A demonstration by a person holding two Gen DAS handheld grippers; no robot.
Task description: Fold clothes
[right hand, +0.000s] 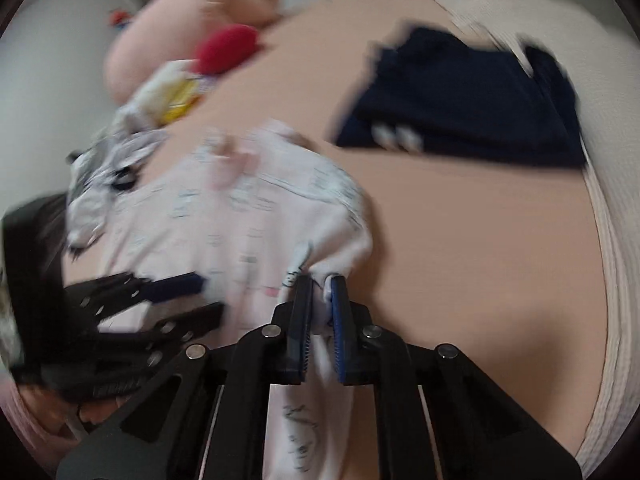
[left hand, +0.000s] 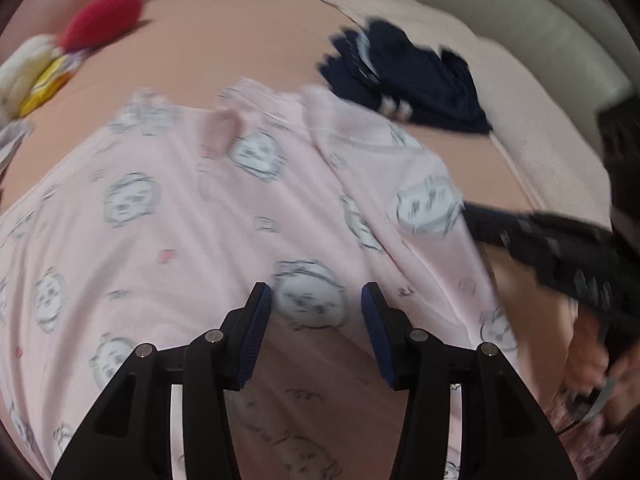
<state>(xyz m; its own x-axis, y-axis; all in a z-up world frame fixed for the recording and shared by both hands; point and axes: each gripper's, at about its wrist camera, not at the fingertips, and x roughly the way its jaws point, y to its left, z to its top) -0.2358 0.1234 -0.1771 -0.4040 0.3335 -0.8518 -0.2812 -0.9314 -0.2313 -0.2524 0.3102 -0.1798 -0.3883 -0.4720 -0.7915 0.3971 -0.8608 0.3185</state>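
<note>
Pale pink cartoon-print cotton garment (left hand: 224,216) on bed: right hand-held gripper (right hand: 319,280) clamps its edge, left hand-held gripper (left hand: 316,298) half-open, empty; carry the fold taut and level.

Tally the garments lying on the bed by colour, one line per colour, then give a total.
Pink printed garment: 1
Navy garment: 1
Grey-and-white garment: 1
Total: 3

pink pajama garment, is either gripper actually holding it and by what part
The right gripper is shut on the pink pajama garment, pinching a bunched edge at its right side. The left gripper is open above the fabric and holds nothing.
</note>
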